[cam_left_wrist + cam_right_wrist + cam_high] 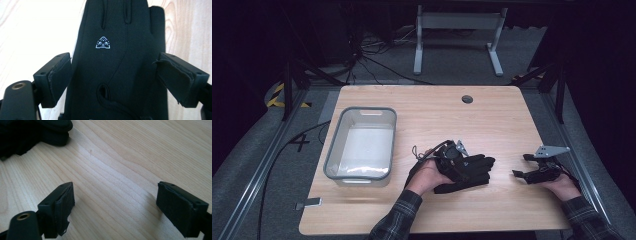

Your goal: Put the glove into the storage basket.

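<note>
A black glove (474, 167) lies flat on the wooden table (437, 115), right of centre, fingers pointing right. More black fabric shows under it, perhaps a second glove. In the left gripper view the glove (117, 50) shows a small white emblem and a loop at its cuff. My left gripper (463, 167) sits over the cuff end. Its pads (60, 77) stand at the glove's two sides without squeezing it, so my left gripper (113, 77) is open. My right gripper (521, 166) rests near the table's right edge, open over bare wood (120, 202). The glove's fingertips (32, 132) lie beyond it.
A clear grey-rimmed plastic bin (334, 145) stands on the table's left half. A round cable hole (467, 99) is near the far edge. A small grey tag (309, 203) juts from the front left corner. Cables and a desk frame are on the floor beyond.
</note>
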{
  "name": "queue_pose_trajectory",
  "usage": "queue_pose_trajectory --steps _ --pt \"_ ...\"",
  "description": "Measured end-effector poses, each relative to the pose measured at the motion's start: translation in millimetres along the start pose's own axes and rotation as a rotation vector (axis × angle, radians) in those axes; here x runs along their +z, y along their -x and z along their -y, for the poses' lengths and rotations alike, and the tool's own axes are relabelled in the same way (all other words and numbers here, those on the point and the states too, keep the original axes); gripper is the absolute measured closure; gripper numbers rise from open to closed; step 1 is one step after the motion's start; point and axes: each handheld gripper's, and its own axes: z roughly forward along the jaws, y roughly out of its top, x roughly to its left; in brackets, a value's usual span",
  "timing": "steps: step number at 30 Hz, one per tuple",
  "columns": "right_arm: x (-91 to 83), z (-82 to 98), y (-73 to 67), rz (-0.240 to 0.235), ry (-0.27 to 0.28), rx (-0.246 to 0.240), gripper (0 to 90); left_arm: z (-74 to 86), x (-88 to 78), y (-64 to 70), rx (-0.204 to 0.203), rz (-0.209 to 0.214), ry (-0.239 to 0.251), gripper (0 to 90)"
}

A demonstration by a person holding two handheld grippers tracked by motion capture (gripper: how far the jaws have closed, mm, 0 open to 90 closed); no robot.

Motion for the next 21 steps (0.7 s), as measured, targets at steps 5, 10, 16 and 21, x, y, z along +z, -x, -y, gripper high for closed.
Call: queue_pose_trajectory --steps 5,10,16,21 --pt "0.0 0.0 0.0 0.0 0.0 0.001 15.6 1.1 11.4 2.6 0.015 -0.011 -0.037 11.6" --pt "0.0 0.0 0.0 0.0 0.0 0.001 15.7 2.1 17.5 4.8 0.04 -0.036 -0.07 7.3" --pt "0.0 0.0 0.0 0.0 0.0 0.001 15.7 3.3 18.6 4.0 0.028 -0.02 -0.076 9.5" --pt "0.1 -0.1 0.0 0.001 0.0 0.002 15.7 4.5 17.8 3.3 0.018 0.016 -0.077 16.4"
